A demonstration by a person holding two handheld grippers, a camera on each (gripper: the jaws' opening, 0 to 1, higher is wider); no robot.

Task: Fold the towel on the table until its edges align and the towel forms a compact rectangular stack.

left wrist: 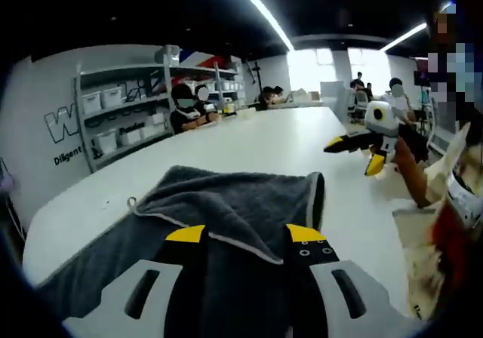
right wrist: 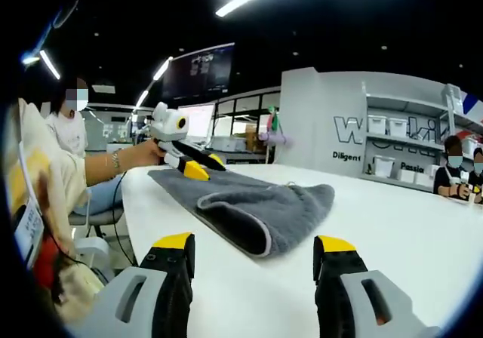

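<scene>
Grey towel [left wrist: 226,202] lies rumpled, part-folded on white bench [left wrist: 287,142]. Left tool [left wrist: 245,236] over near towel edge, jaws spread, grasping nothing. Right tool [right wrist: 253,249] released, apart from towel. Advice: pinch matching corners, pull taut, align hems.

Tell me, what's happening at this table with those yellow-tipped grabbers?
A person is folding a grey towel on a white table, holding a two-jaw gripper in each hand. The towel lies partly folded, one part doubled over, its edges not yet lined up. The left gripper sits right over the towel, jaws apart. The right gripper is off to the side above bare table, open and holding nothing.
</scene>
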